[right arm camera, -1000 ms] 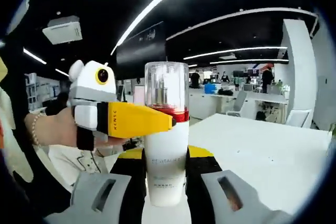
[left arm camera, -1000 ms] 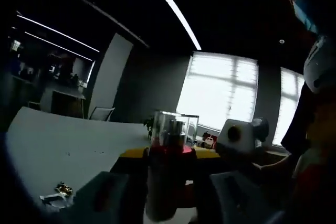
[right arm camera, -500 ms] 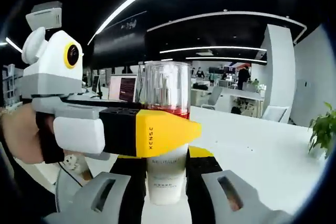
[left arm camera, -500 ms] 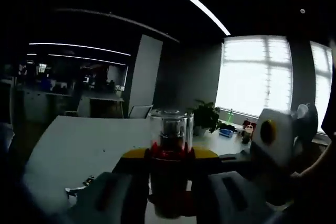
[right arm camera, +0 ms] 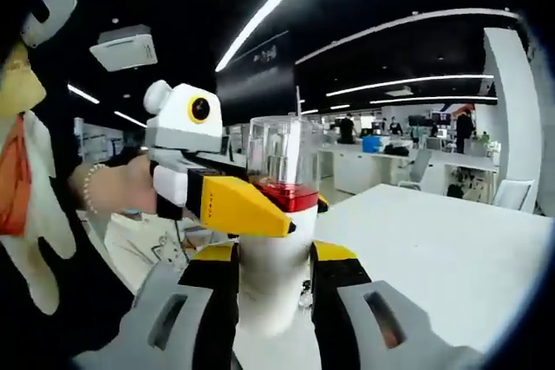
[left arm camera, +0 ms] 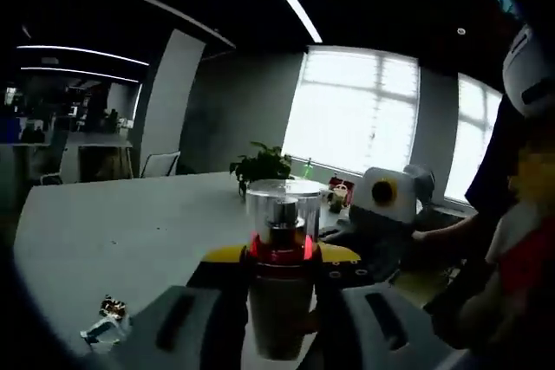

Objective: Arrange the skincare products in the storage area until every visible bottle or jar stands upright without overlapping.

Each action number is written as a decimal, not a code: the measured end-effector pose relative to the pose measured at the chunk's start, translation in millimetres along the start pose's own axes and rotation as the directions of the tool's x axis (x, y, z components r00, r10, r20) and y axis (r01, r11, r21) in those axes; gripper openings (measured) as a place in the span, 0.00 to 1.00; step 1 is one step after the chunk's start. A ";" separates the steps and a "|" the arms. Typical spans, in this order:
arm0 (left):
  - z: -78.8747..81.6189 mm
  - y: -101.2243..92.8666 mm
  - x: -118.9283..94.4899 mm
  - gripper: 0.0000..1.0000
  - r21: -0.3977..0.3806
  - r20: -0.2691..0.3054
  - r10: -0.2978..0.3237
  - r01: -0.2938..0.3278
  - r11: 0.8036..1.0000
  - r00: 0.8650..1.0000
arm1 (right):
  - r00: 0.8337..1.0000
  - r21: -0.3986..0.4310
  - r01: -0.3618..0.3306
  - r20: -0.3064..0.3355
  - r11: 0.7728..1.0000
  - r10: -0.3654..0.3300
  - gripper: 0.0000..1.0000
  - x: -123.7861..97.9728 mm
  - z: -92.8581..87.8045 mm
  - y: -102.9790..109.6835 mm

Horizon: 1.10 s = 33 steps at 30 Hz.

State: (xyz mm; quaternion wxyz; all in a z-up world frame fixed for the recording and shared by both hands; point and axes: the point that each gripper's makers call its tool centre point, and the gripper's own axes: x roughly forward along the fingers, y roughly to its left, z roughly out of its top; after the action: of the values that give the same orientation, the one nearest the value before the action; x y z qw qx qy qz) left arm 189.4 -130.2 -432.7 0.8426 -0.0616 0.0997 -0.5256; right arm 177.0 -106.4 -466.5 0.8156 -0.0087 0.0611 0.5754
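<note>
A white skincare bottle (left arm camera: 279, 301) with a red collar and a clear cap stands upright between my left gripper's (left arm camera: 279, 259) yellow-tipped jaws, which are shut on it just below the collar. In the right gripper view the same bottle (right arm camera: 273, 279) sits between my right gripper's (right arm camera: 271, 257) jaws, shut on its white body. There the left gripper (right arm camera: 250, 208) reaches in from the left, held by a hand (right arm camera: 121, 192), its yellow jaw tip pressed at the red collar. The bottle is held in the air above the table.
A white table (left arm camera: 104, 231) spreads below, with a small crumpled wrapper (left arm camera: 104, 325) near its front and a potted plant (left arm camera: 260, 166) at the far side. A person's arm (left arm camera: 451, 230) and body crowd the right. The table (right arm camera: 451, 257) also extends to the right in the right gripper view.
Both views have swung with the hands. The bottle stays held by both grippers. In the right gripper view, the left gripper sits farther back to the left than half a second ago.
</note>
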 end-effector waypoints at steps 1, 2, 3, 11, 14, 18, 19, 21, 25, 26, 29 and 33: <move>2.2 -6.8 0.1 0.23 0.008 0.010 -0.045 0.044 0.999 0.999 | 0.998 -0.018 -0.057 0.007 0.998 0.057 0.31 -2.8 1.6 2.9; 3.0 -10.7 -0.6 0.23 0.006 0.016 -0.075 0.075 0.997 0.997 | 0.995 -0.023 -0.097 0.004 0.995 0.097 0.30 -6.4 2.2 4.8; 2.2 -15.9 -0.8 0.23 0.014 0.012 -0.108 0.108 0.994 0.994 | 0.993 -0.020 -0.115 0.006 0.993 0.115 0.29 -7.8 3.2 5.8; -0.8 -38.8 4.1 0.23 0.074 -0.006 -0.219 0.219 0.973 0.976 | 0.973 -0.033 -0.229 -0.018 0.973 0.229 0.29 -8.7 8.8 21.0; 0.8 -39.7 4.4 0.23 0.074 0.009 -0.234 0.233 0.970 0.972 | 0.968 -0.025 -0.251 -0.013 0.968 0.250 0.29 -8.4 9.0 22.7; 6.5 -43.7 3.1 0.23 0.053 0.050 -0.259 0.256 0.965 0.965 | 0.960 -0.013 -0.279 0.020 0.960 0.279 0.30 -9.6 14.3 25.3; 8.0 -45.7 3.8 0.23 0.052 0.058 -0.265 0.263 0.964 0.962 | 0.960 -0.007 -0.279 0.016 0.960 0.279 0.32 -8.7 14.0 23.9; 10.0 -47.1 4.4 0.23 0.049 0.069 -0.276 0.273 0.961 0.959 | 0.962 0.009 -0.274 0.002 0.962 0.274 0.39 -7.0 11.2 21.6; 10.7 -44.8 7.9 0.23 0.065 0.067 -0.272 0.268 0.961 0.960 | 0.951 -0.011 -0.309 0.009 0.951 0.309 0.29 -9.7 11.5 29.1; 9.8 -44.2 7.8 0.23 0.062 0.063 -0.275 0.271 0.961 0.960 | 0.955 -0.017 -0.296 0.012 0.955 0.296 0.29 -10.3 12.4 27.1; 5.4 -43.7 9.9 0.23 0.071 0.046 -0.274 0.271 0.960 0.961 | 0.956 -0.019 -0.292 0.007 0.956 0.292 0.28 -13.0 9.6 27.0; -11.0 -44.9 14.1 0.23 0.122 -0.039 -0.269 0.272 0.955 0.962 | 0.966 -0.079 -0.259 -0.035 0.963 0.257 0.28 -15.9 -4.0 25.4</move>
State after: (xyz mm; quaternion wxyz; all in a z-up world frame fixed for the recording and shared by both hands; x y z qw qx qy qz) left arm 153.7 -162.6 -435.4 0.7639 -0.0153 0.0661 -0.6417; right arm 147.5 -113.1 -467.2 0.7319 -0.0415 0.0479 0.6784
